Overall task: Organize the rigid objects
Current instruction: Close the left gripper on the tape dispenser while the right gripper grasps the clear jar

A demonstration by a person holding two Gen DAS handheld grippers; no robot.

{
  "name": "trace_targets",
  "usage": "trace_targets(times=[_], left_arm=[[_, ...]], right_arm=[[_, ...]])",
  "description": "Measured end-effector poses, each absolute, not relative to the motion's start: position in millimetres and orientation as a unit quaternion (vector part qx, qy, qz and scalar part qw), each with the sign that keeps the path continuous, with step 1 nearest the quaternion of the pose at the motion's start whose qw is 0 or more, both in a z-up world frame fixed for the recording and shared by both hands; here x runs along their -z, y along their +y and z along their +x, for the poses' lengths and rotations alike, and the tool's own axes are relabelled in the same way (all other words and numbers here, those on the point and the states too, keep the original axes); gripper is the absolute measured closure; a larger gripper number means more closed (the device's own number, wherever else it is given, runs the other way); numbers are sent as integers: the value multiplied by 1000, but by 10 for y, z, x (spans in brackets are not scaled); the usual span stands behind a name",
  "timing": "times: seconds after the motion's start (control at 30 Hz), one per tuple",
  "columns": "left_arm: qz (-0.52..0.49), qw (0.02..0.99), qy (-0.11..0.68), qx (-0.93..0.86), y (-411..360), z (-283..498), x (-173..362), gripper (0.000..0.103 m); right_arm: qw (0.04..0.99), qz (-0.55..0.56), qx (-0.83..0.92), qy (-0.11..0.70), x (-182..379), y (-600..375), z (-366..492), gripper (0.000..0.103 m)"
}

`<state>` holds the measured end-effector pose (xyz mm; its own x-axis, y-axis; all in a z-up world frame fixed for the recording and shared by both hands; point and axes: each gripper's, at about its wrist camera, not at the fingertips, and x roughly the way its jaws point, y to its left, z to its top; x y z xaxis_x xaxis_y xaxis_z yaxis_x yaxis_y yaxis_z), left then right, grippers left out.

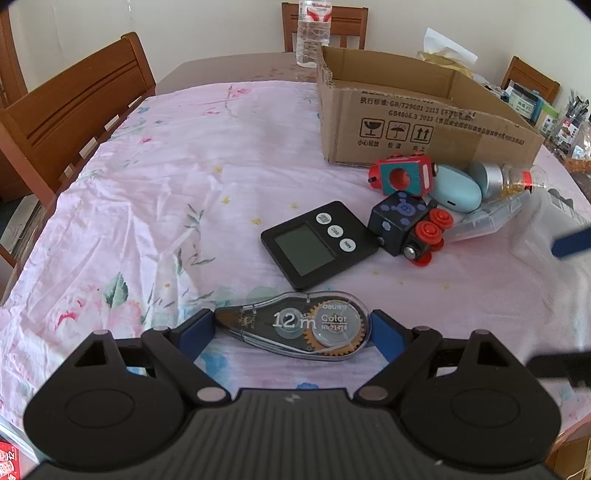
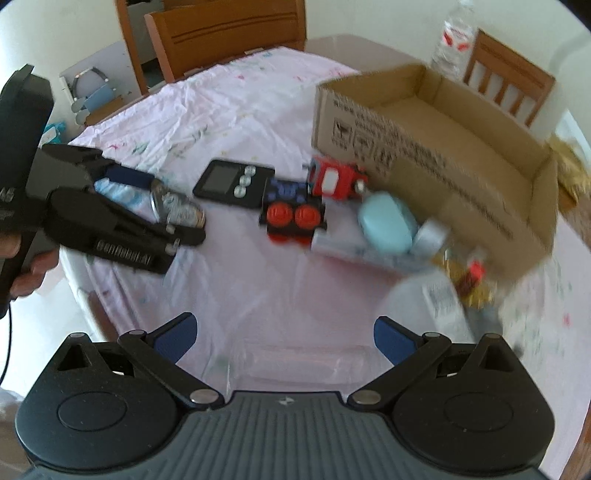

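A clear correction tape dispenser [image 1: 314, 325] lies on the pink flowered cloth, and my left gripper [image 1: 291, 328] is shut on it, blue pads pressing both ends. The right wrist view shows that left gripper [image 2: 170, 208] at the left, held in a hand, with the tape [image 2: 181, 212] in it. My right gripper [image 2: 284, 334] stands open low over the cloth. A blurred clear plastic item [image 2: 299, 360] lies between its fingers, touching neither. Past it lie a black timer [image 1: 317, 243], a dark blue toy wagon [image 1: 406, 225], a red toy block [image 1: 402, 177] and a light blue case [image 1: 456, 188].
An open cardboard box [image 1: 424, 122] stands at the back right, close behind the toys. A silver-lidded jar [image 1: 491, 179] and a clear plastic box [image 1: 484, 221] lie beside them. A water bottle [image 1: 313, 33] stands behind the carton. Wooden chairs [image 1: 74, 103] ring the table.
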<state>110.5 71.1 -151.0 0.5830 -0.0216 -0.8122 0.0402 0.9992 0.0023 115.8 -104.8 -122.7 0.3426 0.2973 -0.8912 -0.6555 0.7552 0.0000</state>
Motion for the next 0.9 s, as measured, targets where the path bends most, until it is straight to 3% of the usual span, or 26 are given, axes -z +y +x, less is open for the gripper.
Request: trace_targets(times=[0.33, 0.9], left_arm=[[11, 890, 456, 15, 705, 1102, 1508, 13], [1, 888, 460, -10, 690, 1052, 1502, 10]], right_arm=[[822, -112, -265, 492, 1100, -1539, 967, 0], [798, -167, -275, 510, 1368, -1449, 901, 1]])
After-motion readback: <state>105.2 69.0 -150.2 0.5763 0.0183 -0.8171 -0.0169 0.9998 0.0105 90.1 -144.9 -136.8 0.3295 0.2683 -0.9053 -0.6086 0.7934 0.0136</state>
